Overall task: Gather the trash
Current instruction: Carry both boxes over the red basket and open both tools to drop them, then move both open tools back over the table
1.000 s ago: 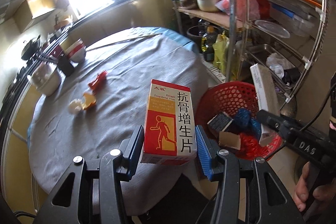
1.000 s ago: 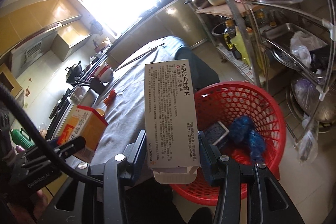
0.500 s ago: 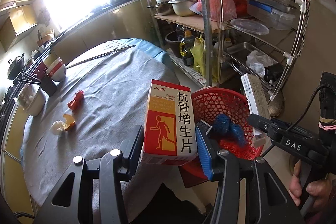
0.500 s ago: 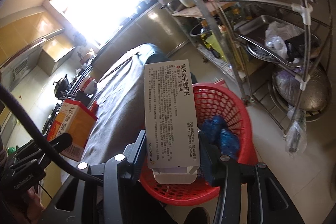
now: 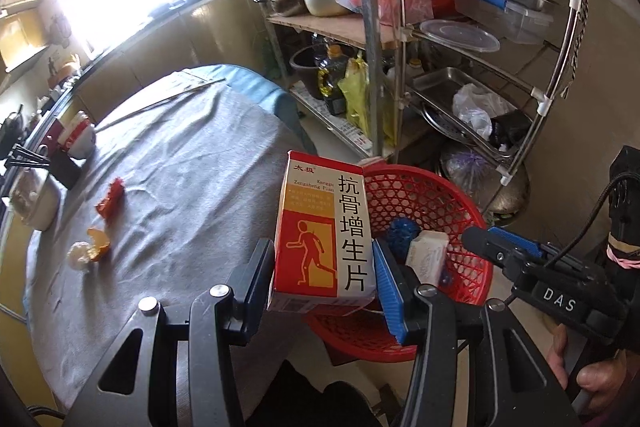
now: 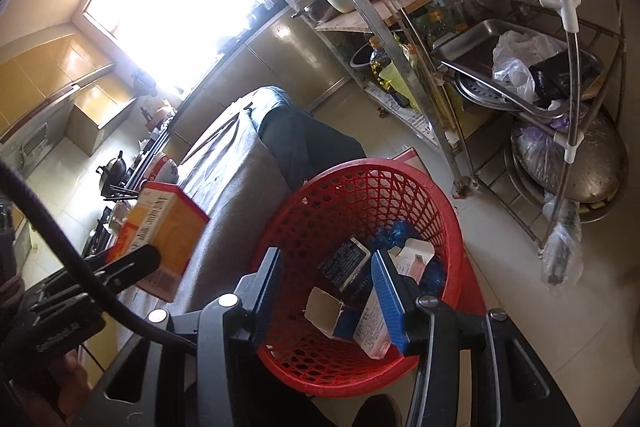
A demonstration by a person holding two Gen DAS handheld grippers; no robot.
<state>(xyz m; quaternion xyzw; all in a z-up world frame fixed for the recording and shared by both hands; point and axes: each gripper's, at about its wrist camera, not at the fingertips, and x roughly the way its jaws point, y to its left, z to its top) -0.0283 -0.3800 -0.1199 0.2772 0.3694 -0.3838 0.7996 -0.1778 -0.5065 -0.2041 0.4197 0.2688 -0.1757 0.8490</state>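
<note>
My left gripper (image 5: pixel 324 283) holds the red and orange medicine box (image 5: pixel 326 231) upright between its jaws, low in the middle of the frame, in front of the red basket (image 5: pixel 448 187). My right gripper (image 6: pixel 326 285) is empty with jaws apart, just above the basket (image 6: pixel 450 219). The white box (image 6: pixel 374 323) lies inside it, lower centre, among other cartons. On the grey table (image 5: pixel 192 187), at left, some orange peel (image 5: pixel 98 241) and a red wrapper (image 5: pixel 110 203) lie.

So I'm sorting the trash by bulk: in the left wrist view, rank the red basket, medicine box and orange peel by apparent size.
1. red basket
2. medicine box, enlarged by nearness to the camera
3. orange peel
</note>
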